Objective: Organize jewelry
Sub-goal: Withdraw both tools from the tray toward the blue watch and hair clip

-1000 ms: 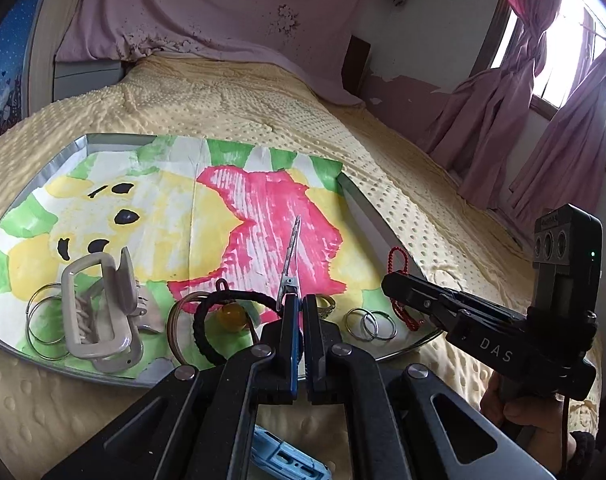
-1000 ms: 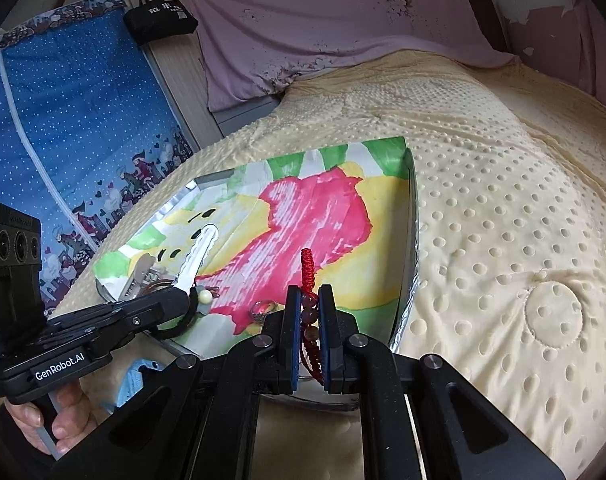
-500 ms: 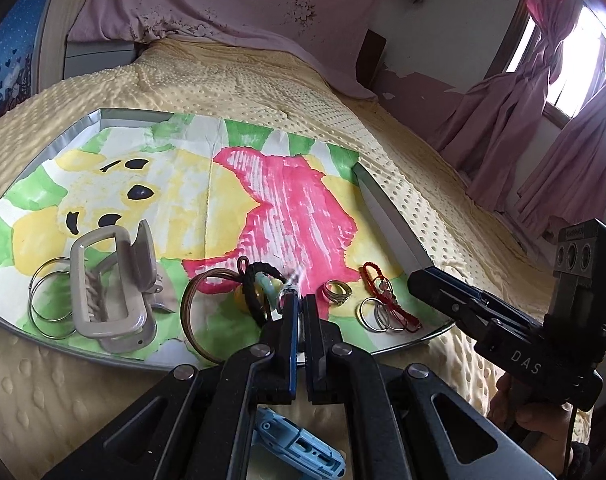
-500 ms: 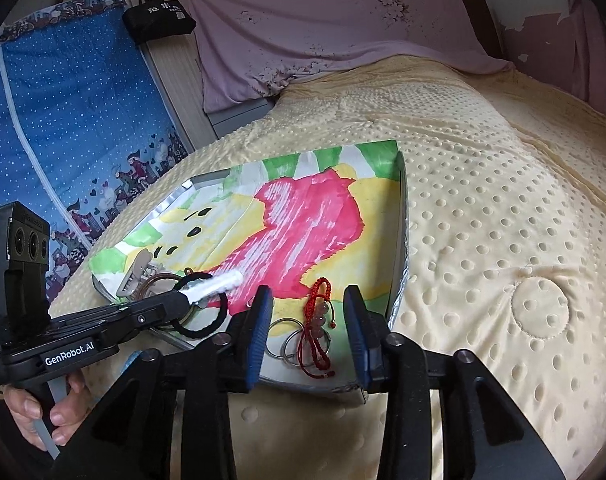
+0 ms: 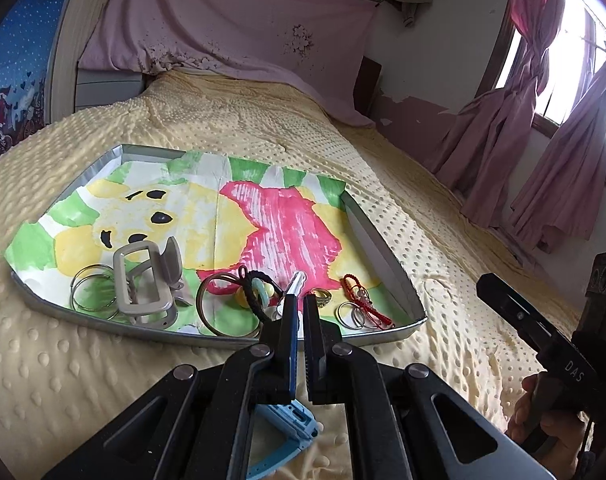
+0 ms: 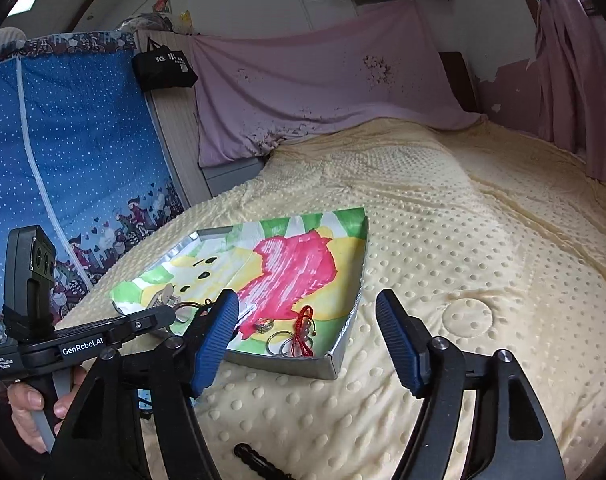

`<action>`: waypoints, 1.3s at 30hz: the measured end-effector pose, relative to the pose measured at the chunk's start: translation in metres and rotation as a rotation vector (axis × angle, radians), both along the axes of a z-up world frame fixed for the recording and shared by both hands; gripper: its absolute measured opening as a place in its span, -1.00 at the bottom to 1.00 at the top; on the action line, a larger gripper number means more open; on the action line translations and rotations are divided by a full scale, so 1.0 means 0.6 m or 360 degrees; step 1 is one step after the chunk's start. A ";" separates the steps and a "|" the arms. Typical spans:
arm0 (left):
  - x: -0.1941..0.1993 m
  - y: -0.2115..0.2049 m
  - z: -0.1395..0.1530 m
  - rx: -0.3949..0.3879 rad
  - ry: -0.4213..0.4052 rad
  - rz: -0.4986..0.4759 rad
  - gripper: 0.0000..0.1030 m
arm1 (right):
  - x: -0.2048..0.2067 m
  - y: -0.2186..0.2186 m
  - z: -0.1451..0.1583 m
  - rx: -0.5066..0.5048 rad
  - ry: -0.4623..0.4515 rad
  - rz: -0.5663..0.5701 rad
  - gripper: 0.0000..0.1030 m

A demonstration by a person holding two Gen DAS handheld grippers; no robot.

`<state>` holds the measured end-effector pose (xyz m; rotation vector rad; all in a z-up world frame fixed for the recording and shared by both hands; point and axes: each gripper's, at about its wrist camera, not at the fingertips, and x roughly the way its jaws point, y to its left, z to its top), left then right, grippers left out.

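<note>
Left wrist view: left gripper [image 5: 299,304] pinched on a silver hair clip [image 5: 294,283] over the tray's [image 5: 367,236] near edge. Red cord bracelet [image 5: 363,300] lies at 3 o'clock of it, across silver rings [image 5: 353,314]; beige claw clip [image 5: 145,282] at 9 o'clock.

Right wrist view: right gripper [image 6: 307,342] spread wide, empty, above the bedspread [image 6: 483,264]; red cord bracelet [image 6: 304,330] in the tray's near corner, at 11 o'clock.

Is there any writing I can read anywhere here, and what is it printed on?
"DAS": on the side of the right gripper, seen from the left camera.
"GenRobot.AI": on the side of the left gripper, seen from the right camera.
Small white print further back on that same gripper's body: too small to read.
White characters on the black bag hanging by the headboard: too blurred to read.
</note>
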<state>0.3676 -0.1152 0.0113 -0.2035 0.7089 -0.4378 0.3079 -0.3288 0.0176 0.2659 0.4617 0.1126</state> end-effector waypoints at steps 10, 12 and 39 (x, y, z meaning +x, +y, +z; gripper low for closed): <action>-0.066 0.027 0.035 0.0018 -0.0086 0.0037 -0.89 | -0.084 0.008 0.045 -0.0031 -0.0115 -0.0038 0.78; -0.082 0.032 0.043 0.0031 -0.0113 0.0039 -0.76 | -0.101 0.014 0.051 -0.0036 -0.0127 -0.0036 0.79; -0.301 0.104 0.049 0.0279 -0.0518 0.0191 1.00 | -0.292 0.055 0.025 -0.0130 -0.0135 0.0031 0.97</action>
